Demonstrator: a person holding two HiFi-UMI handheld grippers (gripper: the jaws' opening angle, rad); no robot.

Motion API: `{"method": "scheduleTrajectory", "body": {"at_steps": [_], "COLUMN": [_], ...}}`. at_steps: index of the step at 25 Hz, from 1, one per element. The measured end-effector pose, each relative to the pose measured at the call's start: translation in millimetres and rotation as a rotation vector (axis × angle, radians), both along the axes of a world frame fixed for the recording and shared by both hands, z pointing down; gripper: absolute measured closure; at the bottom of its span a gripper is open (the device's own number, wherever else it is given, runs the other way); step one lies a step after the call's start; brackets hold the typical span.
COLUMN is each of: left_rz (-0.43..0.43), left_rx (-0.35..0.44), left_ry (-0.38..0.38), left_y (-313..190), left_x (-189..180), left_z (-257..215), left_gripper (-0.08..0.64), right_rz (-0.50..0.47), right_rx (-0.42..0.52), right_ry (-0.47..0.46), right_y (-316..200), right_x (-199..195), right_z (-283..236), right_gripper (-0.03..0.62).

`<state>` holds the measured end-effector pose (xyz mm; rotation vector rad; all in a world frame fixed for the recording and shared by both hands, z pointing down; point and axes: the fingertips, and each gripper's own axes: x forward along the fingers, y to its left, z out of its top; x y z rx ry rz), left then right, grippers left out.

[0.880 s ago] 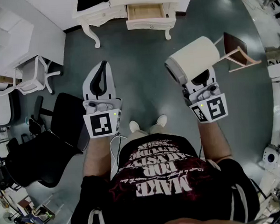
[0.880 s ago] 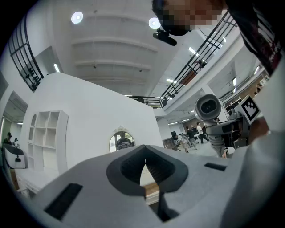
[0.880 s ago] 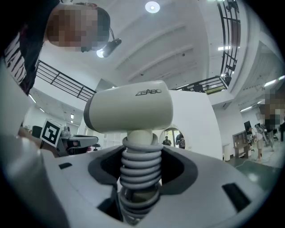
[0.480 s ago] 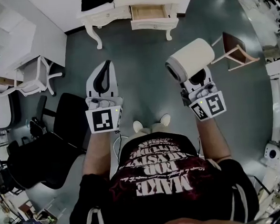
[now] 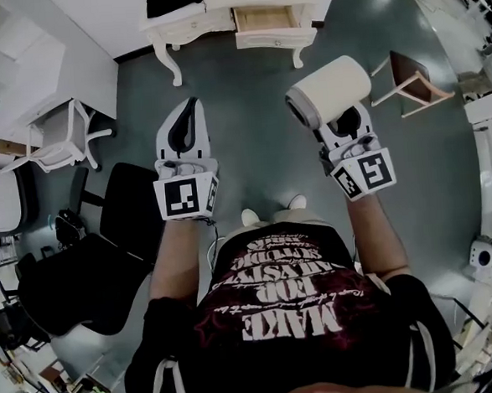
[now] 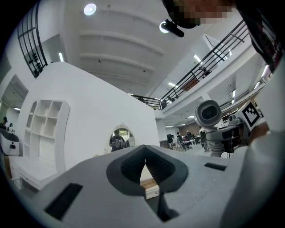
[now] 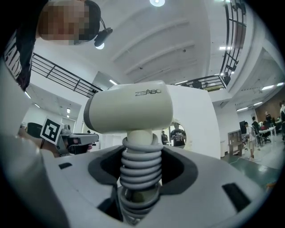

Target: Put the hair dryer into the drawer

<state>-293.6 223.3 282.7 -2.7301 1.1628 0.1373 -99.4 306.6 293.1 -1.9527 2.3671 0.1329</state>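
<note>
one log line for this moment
right hand-held gripper: shut on hair dryer | left hand-held gripper: shut, empty | drawer: open, not reached

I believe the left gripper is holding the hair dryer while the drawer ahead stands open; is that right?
Not quite: the right gripper holds the hair dryer, as the right gripper view shows. The drawer does stand open.

Cream hair dryer [image 5: 333, 93], grey coiled cord [image 7: 140, 167]; cream drawer [image 5: 275, 38], grey-green floor [image 5: 248, 107]

Glossy grey floor [image 5: 248, 107] runs to a white wall [image 5: 99, 13], where a cream dressing table [image 5: 165, 58] stands. Black office chair [image 5: 91, 261] left, wooden chair [image 5: 410, 83] right; round ceiling lamp [image 6: 90, 9] overhead.
</note>
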Motion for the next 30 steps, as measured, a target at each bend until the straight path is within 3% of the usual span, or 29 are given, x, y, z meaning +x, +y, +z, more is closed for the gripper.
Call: {"method": "scheduleTrajectory", "body": {"at_steps": [9,30], "left_rz": [0.003,-0.008], "left_rx": [-0.033,-0.049], "left_ry": [0.018,-0.02], "left_y": [-21.2,-112.7], "left_x": [3.9,141.3], "left_z": [7.2,18.9], "left_gripper": [0.557,0.557], "right_rz": [-0.005,-0.033], "right_rx": [-0.013,0.001], "right_ry": [-0.011,-0.068], "right_y": [-12.7,-117.1], "right_x": [0.3,141.5], "right_z": [-1.4,0.7], "right_gripper": [0.362,0.362]}}
